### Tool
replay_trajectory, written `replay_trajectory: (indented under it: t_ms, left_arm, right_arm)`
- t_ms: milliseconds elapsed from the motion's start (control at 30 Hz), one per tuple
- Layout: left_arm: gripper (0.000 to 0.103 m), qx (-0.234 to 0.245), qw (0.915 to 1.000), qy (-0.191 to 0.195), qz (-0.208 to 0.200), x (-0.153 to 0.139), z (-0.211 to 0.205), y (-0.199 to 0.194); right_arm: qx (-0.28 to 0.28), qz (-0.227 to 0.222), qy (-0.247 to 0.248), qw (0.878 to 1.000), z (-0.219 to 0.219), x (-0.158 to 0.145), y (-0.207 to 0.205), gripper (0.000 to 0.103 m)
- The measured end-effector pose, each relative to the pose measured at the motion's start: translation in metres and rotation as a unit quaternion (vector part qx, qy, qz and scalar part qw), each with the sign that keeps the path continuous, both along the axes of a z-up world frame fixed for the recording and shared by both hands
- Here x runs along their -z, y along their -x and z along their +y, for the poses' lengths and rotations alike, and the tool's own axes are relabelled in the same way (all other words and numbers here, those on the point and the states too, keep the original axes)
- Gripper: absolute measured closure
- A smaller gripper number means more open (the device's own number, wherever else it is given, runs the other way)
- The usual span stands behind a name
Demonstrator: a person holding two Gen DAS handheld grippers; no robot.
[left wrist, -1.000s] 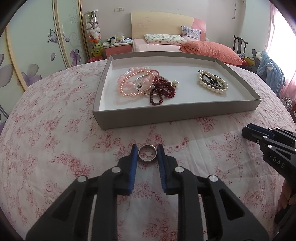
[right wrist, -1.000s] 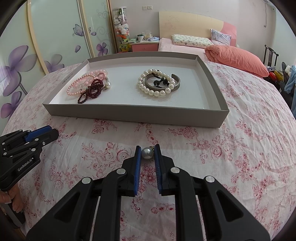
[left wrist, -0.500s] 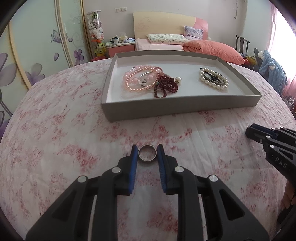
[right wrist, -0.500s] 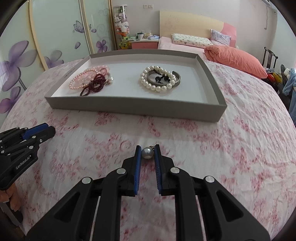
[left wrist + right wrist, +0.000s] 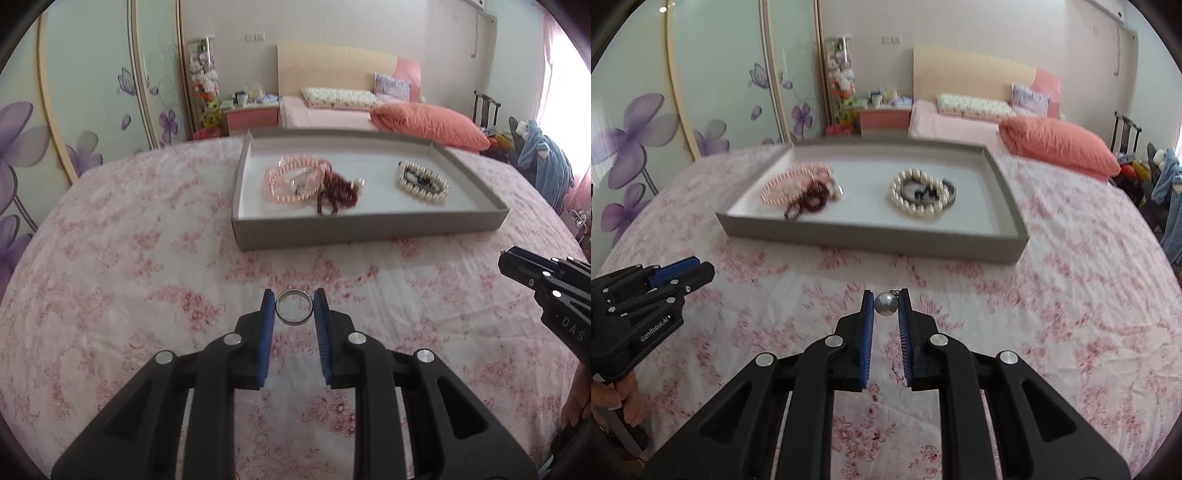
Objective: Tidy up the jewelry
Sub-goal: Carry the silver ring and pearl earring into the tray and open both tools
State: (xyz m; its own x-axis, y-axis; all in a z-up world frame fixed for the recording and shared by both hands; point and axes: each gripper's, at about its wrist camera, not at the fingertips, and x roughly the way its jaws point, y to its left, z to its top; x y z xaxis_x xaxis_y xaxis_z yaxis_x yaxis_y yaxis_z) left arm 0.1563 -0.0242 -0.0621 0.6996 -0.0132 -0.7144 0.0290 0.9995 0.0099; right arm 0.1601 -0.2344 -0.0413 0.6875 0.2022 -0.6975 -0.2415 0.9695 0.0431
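Note:
My left gripper (image 5: 294, 311) is shut on a silver ring (image 5: 294, 312) and holds it above the floral cloth, short of the grey tray (image 5: 369, 225). My right gripper (image 5: 885, 304) is shut on a grey pearl pendant (image 5: 885, 304), also held above the cloth in front of the tray (image 5: 871, 236). In the tray lie pink bead bracelets (image 5: 291, 179), a dark red bead string (image 5: 338, 190) and a white pearl bracelet (image 5: 421, 181) around a dark bangle. The right gripper also shows at the right edge of the left wrist view (image 5: 506, 264); the left gripper shows at the left of the right wrist view (image 5: 701, 271).
The table is covered by a pink floral cloth (image 5: 129, 258). Behind it stand a bed with an orange pillow (image 5: 428, 123), a pink nightstand (image 5: 251, 116) and wardrobe doors with purple flowers (image 5: 22, 147). A chair with blue clothes (image 5: 543, 166) is at the far right.
Both grippers have risen and pulled back from the tray, each still holding its piece. The tray now looks smaller and farther away in both views.

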Motion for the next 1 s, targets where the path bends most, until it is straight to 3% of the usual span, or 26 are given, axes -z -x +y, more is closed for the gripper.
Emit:
replay_trajectory:
  t_ms: [433,1000]
  left_arm:
    - [0.081,0.005,0.9945,-0.019,-0.103,-0.047,-0.017,0.024]
    - [0.081,0.009,0.9871,0.003,-0.160,-0.080,-0.019,0.011]
  right_arm:
    - [0.009,-0.117,-0.010,0.993,0.003,-0.039,0.025,0.089]
    - [0.020,-0.192,-0.024,0.981,0.001,-0.071,0.021,0.089]
